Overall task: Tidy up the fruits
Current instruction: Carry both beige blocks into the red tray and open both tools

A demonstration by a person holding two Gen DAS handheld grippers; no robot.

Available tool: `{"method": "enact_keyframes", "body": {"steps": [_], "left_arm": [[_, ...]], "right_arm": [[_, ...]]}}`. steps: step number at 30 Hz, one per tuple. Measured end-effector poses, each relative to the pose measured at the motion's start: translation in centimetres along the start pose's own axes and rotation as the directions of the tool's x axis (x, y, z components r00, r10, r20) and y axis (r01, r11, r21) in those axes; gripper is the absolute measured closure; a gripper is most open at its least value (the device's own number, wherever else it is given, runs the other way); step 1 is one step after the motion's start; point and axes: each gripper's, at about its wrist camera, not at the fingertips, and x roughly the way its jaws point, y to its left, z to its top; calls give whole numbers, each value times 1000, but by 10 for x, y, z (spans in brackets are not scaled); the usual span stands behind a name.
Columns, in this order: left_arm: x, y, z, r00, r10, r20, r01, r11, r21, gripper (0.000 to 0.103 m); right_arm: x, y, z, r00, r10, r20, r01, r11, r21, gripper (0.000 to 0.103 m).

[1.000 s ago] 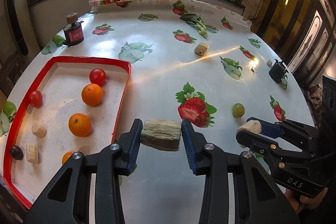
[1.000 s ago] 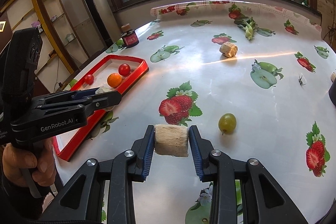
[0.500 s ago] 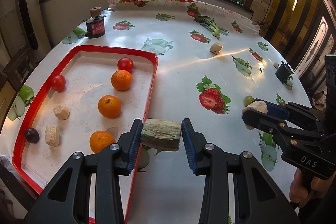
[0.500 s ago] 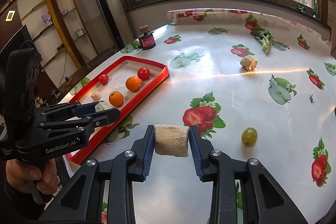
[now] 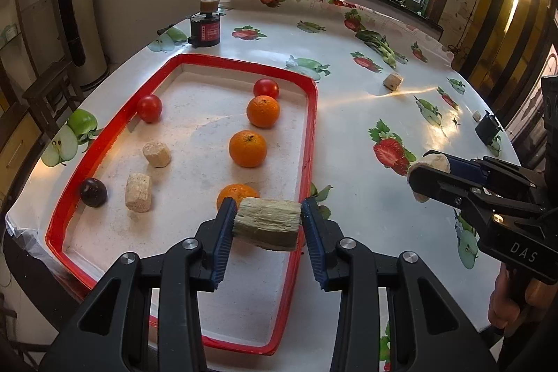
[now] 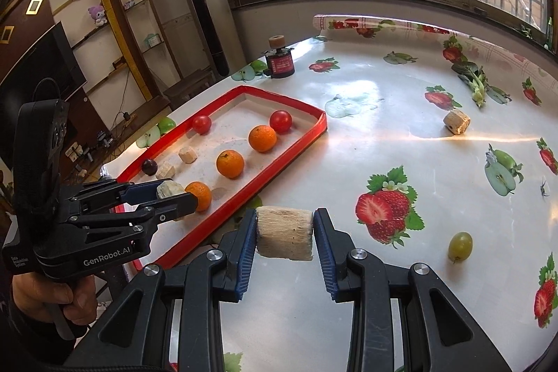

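Observation:
My left gripper point(image 5: 266, 227) is shut on a pale, fibrous sugarcane chunk point(image 5: 268, 227), held over the near right part of the red-rimmed tray point(image 5: 311, 142). The tray holds three oranges point(image 5: 248, 149), two tomatoes point(image 5: 149, 108), a dark plum point(image 5: 93, 192) and two beige chunks point(image 5: 138, 192). My right gripper point(image 6: 284, 232) is shut on a second sugarcane chunk point(image 6: 285, 232), above the tablecloth just right of the tray point(image 6: 268, 178). A green grape point(image 6: 460, 244) and another beige chunk point(image 6: 456, 121) lie loose on the table.
A dark jar with a red label point(image 5: 205, 27) stands beyond the tray's far edge. Leafy greens point(image 6: 476, 81) lie at the far right, and a small black object point(image 5: 488, 128) sits near the right edge. A person's hand point(image 6: 45, 298) grips the left tool.
Both grippers have moved left toward the tray with their chunks. The left one now hangs over the tray's near right corner; it was over the bare tablecloth before.

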Motion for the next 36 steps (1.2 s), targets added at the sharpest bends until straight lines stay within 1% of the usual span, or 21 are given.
{"method": "enact_keyframes", "body": {"steps": [9,18,22,27,31,36], "left_arm": [[-7,36,-9,1000,31,-2,-31,998,-63,67],[-12,73,-15,999,40,-8,-41,990,-137,67],[-10,78,-19,999,39,-22,-42,989,-141,67],[-5,87,-23,998,36,-42,-43,985,-166,67],[-2,89,-21,998,35,-48,-43,985,-166,67],[6,86,-18,998,26,-57,-34,987,-155,67]], "right_arm": [[17,29,9,999,41,-18,-42,998,-53,70],[35,43,18,996,80,-37,-82,995,-60,70],[45,47,25,994,96,-48,-99,994,-52,70],[60,55,32,993,103,-64,-108,992,-71,70],[77,61,36,991,102,-89,-110,990,-86,70],[97,67,38,990,81,-116,-94,989,-113,70]]}}
